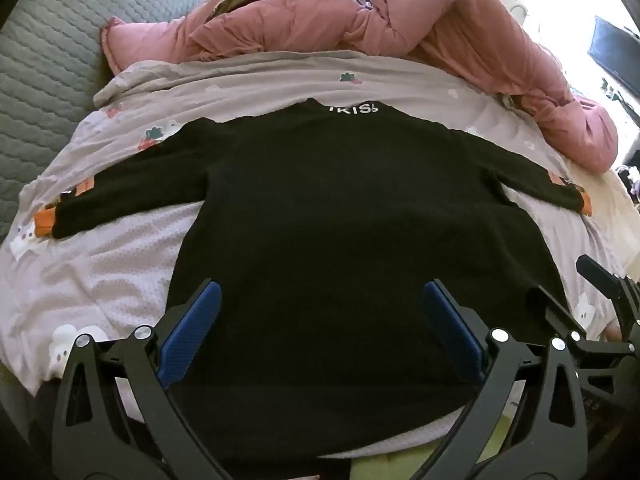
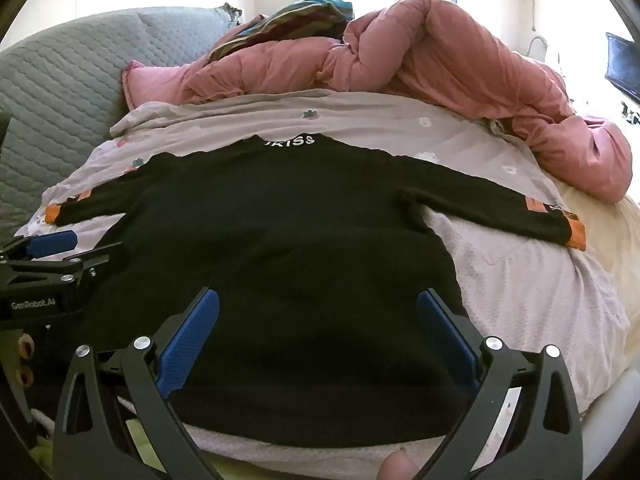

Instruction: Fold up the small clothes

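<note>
1. Two claws spread wide, nothing pinched: left gripper (image 1: pixel 320 304) and right gripper (image 2: pixel 318 312), low over the hem.
2. Black sweater (image 1: pixel 320 208) flat, sleeves outstretched, on patterned bedsheet (image 1: pixel 120 260).
3. Pink duvet (image 1: pixel 460 24) bunched behind, grey quilted headboard (image 1: pixel 60 40) far left.

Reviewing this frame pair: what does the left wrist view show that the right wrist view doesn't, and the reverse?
Only the left wrist view: the right tool entering from its right edge, and the sweater's left cuff lower and nearer.

Only the right wrist view: the left tool entering from its left edge with a printed label on its body, and a fingertip at the bottom.

Both: the black sweater spread flat with sleeves out, collar lettering away from the camera, on the printed sheet, the pink duvet behind, and wide-open, empty tool jaws.
</note>
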